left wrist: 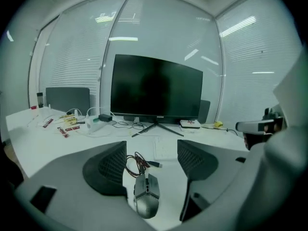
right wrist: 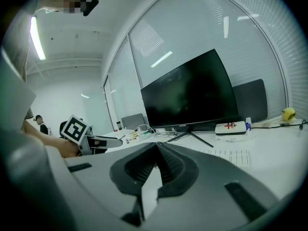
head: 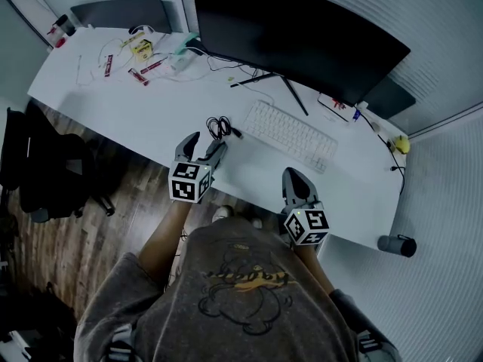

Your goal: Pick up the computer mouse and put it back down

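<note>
White blinds and glass panels close the room behind a long pale counter [head: 151, 104], which carries a dark monitor [head: 302, 36] on a splayed stand and a white keyboard [head: 290, 134] in front of it. The computer mouse [left wrist: 146, 196] lies flat on the counter near the person's edge, left of the keyboard. In the left gripper view it sits directly below the gap of the left tool [left wrist: 152, 146]. That tool's jaws stand wide, one to each side of the mouse and above it, and neither pad touches it, so it is not held. In the head view the left tool [head: 205, 143] covers the spot and the mouse cannot be picked out there. Its long axis runs near to far, almost along the way the tool points, with the button end far and the rounded back near, so the jaws face its two long flanks. The right tool [right wrist: 156, 148] has its jaws closed together with nothing between them. It hangs over the near edge to the right, in front of the keyboard [head: 293, 176], well apart from the mouse, so the left hand is plainly the nearer one. The mouse is a grey, metallic-looking, angular body with a dark strip and wheel down the middle. Its red-and-black cable [left wrist: 137, 163] is bunched in loose loops just beyond the nose and ends in a free plug, which may drag when the mouse is lifted.
</note>
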### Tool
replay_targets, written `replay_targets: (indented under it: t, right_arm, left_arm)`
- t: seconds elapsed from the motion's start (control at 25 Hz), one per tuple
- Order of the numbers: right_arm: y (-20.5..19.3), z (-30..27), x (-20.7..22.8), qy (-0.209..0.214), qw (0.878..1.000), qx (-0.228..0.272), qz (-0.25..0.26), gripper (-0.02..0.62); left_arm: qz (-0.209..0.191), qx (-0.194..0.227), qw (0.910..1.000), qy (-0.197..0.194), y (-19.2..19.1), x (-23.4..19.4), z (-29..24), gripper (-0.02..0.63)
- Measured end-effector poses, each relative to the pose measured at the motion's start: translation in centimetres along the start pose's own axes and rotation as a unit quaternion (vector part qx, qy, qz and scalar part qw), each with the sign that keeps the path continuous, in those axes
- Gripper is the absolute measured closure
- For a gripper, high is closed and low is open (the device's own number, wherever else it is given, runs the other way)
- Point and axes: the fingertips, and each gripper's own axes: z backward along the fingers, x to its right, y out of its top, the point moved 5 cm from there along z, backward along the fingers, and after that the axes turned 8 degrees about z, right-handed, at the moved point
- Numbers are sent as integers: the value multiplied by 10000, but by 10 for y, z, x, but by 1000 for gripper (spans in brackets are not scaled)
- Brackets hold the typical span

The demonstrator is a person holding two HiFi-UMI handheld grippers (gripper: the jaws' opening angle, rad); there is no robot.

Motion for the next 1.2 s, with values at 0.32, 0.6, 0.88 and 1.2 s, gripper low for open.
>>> replay_targets:
  t: [0.32,0.6,0.88,1.2]
  right_arm:
    - [12,4,-4,0,9999,136,73,589]
    - [13,7,-5,-34,9998,170,125,589]
    - [8,7,-8,-72,9997,177,148,589]
    - [3,8,-10,-121,9997,135,137,589]
  left_arm:
    - [13,491,9983,-299,9,28,53,287]
    - [215,909,9951,-320,1,31,75,408]
    - [136,985,9949,-168,-4,26,75,553]
    - [330,882,9954,-150,-19,18,71,584]
